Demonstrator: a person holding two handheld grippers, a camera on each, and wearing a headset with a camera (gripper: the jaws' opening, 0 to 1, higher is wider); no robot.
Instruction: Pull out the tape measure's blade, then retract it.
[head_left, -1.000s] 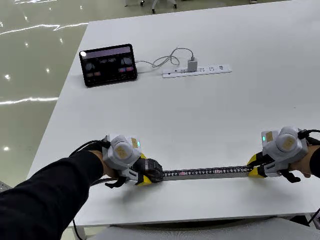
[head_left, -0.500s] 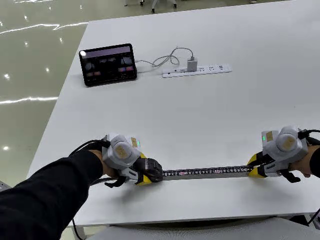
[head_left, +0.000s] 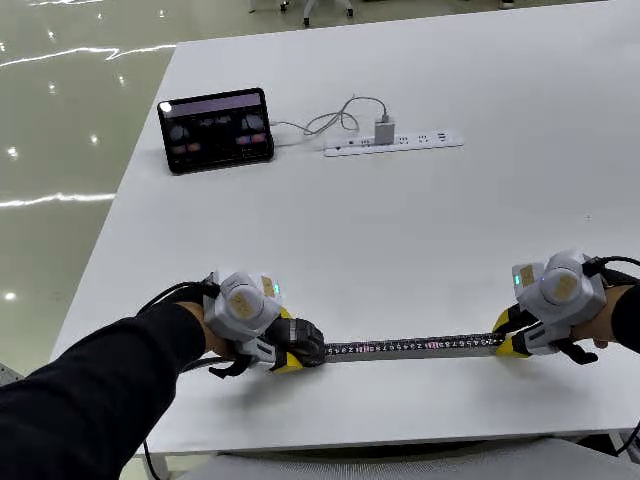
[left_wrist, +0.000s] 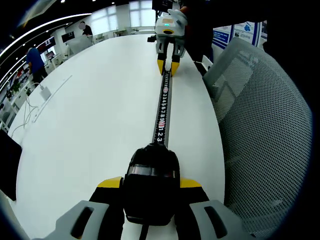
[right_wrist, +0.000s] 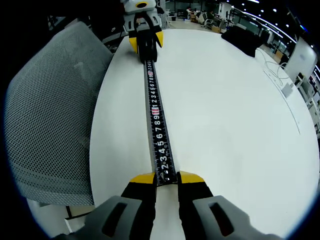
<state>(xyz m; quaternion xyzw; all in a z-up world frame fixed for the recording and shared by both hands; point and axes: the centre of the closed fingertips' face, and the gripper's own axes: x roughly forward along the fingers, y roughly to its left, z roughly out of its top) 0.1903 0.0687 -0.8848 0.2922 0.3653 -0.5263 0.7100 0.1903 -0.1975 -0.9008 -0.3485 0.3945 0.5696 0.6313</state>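
A black tape measure case (head_left: 305, 341) lies near the table's front edge, and my left gripper (head_left: 290, 350) is shut on it; the left gripper view has the case (left_wrist: 150, 182) between the yellow-tipped jaws. Its dark numbered blade (head_left: 415, 346) runs flat along the table to the right. My right gripper (head_left: 505, 338) is shut on the blade's end (right_wrist: 165, 176). In the left gripper view the blade (left_wrist: 162, 107) stretches away to the right gripper (left_wrist: 167, 67). From the right gripper view the blade (right_wrist: 155, 115) leads off to the left gripper (right_wrist: 145, 44).
A dark tablet (head_left: 217, 128) stands at the back left of the white table (head_left: 400, 230). A white power strip (head_left: 395, 141) with a charger and cable lies behind the middle. A grey mesh chair (left_wrist: 265, 135) sits close to the front edge.
My right gripper has moved a little to the left with the blade's end, so slightly less blade is out. The left gripper and the case have stayed put.
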